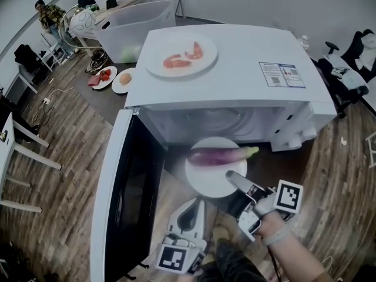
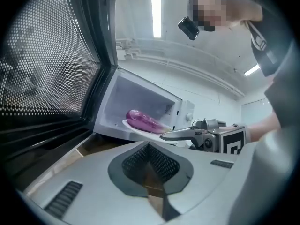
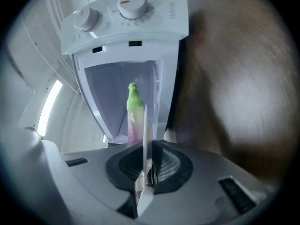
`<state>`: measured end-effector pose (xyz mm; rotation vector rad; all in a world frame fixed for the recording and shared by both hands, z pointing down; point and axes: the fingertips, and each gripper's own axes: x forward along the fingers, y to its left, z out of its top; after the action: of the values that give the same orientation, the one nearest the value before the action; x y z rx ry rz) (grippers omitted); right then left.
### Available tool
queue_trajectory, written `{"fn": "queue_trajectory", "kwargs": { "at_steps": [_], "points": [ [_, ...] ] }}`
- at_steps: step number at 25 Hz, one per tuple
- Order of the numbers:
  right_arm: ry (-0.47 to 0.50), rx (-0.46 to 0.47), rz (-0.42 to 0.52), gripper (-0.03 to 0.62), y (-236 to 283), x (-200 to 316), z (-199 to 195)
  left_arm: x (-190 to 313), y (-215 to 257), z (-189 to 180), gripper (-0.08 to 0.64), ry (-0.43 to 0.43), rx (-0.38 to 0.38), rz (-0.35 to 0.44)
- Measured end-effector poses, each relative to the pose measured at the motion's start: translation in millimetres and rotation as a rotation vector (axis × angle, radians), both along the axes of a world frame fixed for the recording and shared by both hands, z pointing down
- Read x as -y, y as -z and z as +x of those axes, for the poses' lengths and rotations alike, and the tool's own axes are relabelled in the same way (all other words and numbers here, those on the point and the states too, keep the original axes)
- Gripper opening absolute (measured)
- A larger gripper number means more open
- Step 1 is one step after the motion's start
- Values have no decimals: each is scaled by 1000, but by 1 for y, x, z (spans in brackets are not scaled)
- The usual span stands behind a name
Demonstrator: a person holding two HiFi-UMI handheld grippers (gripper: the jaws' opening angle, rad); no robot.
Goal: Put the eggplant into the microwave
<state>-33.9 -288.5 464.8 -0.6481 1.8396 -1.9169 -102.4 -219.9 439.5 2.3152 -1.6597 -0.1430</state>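
While right claw (image 1: 234,180) clamps plate (image 1: 205,184), eggplant (image 1: 218,155) lies just beyond, left claw (image 2: 149,146) together

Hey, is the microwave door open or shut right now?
Open. The door is swung wide to the left, exposing the microwave cavity, with the eggplant on its plate at the mouth.

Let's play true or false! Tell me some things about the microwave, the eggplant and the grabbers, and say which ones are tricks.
1. The purple eggplant lies on a round white plate. True.
2. The white microwave door is shut. False: the white microwave door stands wide open.
3. The right gripper grips that plate's rim. True.
4. The left gripper holds the eggplant. False: the left gripper is shut on nothing.
5. Nothing sits on top of the microwave. False: a second white plate with pinkish-red food sits there.
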Motion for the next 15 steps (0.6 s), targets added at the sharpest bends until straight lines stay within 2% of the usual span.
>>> {"fn": "queue_trajectory", "kwargs": {
  "at_steps": [8,15],
  "points": [
    [2,-18,6,23,-2,17,-2,13,-7,2,2,2,8,-17],
    [-5,-33,-5,23,-7,28,-2,26,-4,10,0,-33,17,-9]
  ]
}}
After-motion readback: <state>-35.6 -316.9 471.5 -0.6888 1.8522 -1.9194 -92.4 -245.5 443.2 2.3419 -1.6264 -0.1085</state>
